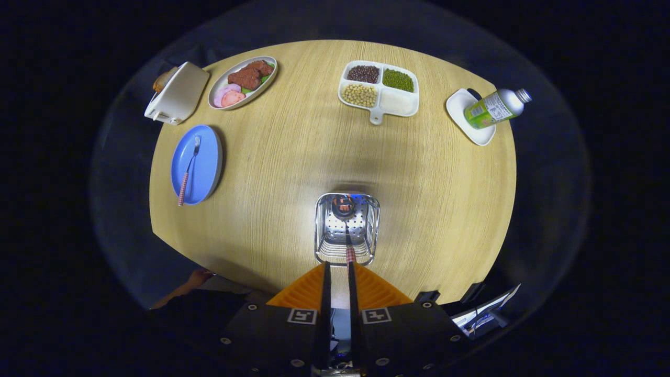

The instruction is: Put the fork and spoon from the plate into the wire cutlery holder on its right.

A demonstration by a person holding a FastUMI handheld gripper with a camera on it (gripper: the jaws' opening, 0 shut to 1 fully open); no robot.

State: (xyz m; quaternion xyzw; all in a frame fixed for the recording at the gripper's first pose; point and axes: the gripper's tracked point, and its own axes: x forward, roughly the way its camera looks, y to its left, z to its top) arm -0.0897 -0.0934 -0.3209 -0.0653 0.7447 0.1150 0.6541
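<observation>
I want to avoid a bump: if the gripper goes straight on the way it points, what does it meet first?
Probably the wire cutlery holder, just ahead of the gripper, which is shut on the spoon hanging into it. Depth is unclear.

Round light-wood worktop (293, 157). Directly on it: white toaster (177, 94) at far left, oval white plate of meat and ham slices (242, 81) beside it, round blue plate (197, 164) nearer, white four-compartment tray of beans (379, 89) at far middle, small white dish (467, 118) far right, shiny wire cutlery holder (346, 228) at near edge.
</observation>
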